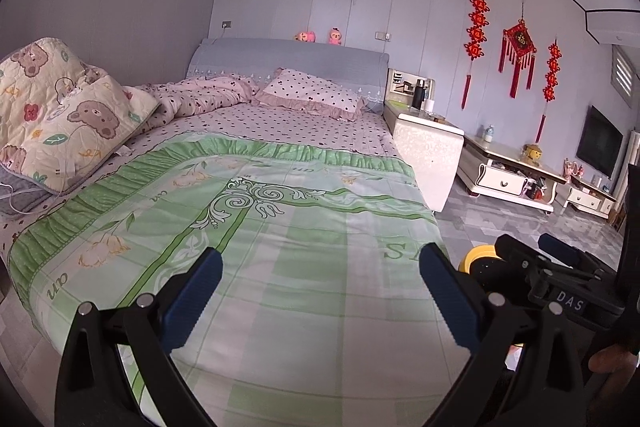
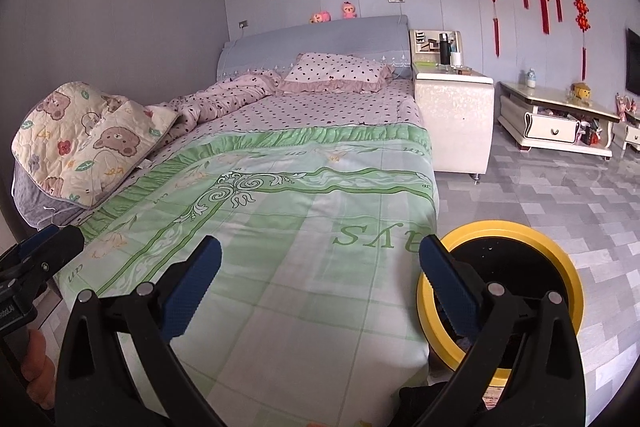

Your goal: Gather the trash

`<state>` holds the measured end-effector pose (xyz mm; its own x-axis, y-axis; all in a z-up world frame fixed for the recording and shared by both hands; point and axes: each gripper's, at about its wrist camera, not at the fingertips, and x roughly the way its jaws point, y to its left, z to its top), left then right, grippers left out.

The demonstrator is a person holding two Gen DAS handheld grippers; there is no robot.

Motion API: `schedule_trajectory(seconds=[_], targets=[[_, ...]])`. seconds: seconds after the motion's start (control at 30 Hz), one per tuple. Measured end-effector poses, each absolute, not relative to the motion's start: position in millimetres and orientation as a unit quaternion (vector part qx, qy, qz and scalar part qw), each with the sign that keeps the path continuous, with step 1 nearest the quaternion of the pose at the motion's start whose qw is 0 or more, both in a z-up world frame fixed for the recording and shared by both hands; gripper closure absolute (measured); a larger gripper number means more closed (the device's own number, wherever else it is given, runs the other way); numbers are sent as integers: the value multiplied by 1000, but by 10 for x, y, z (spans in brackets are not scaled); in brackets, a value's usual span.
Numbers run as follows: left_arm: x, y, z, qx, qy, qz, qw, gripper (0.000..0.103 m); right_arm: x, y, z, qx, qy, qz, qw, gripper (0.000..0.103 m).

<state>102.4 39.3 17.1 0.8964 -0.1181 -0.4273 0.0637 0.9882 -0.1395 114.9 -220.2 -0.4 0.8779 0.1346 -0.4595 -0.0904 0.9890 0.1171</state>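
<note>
Home bedroom, made bed (image 1: 260,227) with pillow (image 1: 312,93) at headboard, nightstand (image 1: 428,147) right beside bed, red knot hangings (image 1: 518,47) on wall beyond, TV (image 1: 600,147) farther right

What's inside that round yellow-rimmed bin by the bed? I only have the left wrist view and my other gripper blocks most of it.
Observer: In the right wrist view the round yellow-rimmed bin shows nearly its whole rim, with a black liner and some dark scraps near its bottom.
Operator: Where does it stand?
Observer: On the grey tiled floor, right beside the foot corner of the bed with the green patterned blanket.
Operator: Is the right gripper holding anything?
Observer: No, the right gripper is open and empty, its blue pads spread over the blanket.
Operator: And mine?
Observer: The left gripper is also open with nothing between its pads.
</note>
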Motion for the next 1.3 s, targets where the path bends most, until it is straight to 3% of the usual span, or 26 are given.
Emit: schedule_trajectory(seconds=[1.3], targets=[[1092,399,126,-65,236,-57,968,8,1250,-2277,-233,75,273,50,958,8]])
